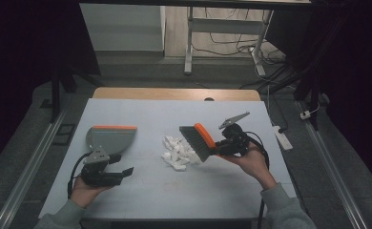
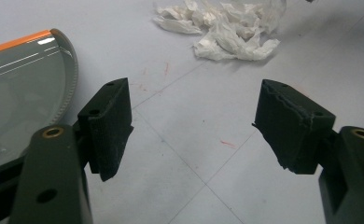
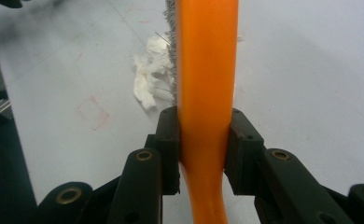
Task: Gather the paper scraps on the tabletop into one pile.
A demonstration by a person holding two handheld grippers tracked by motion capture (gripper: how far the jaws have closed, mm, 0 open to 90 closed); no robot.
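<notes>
Item: brush (image 1: 201, 140), orange handle clamped in right gripper (image 1: 221, 144), bristles over paper scraps (image 1: 176, 153) at table centre. Left gripper (image 1: 118, 164), jaws apart, empty; dustpan (image 1: 108, 137) at its 12 o'clock. Risk: an unbraced dustpan slides, and scraps scatter toward 9 o'clock.

A pale grey table top (image 1: 141, 191) carries faint red marks, with a strip of bare wood (image 1: 174, 93) along its far edge. Beyond it stands a white frame (image 1: 190, 43); black cables (image 1: 232, 47) trail over the floor, and a white power strip (image 1: 283, 138) lies at right.
</notes>
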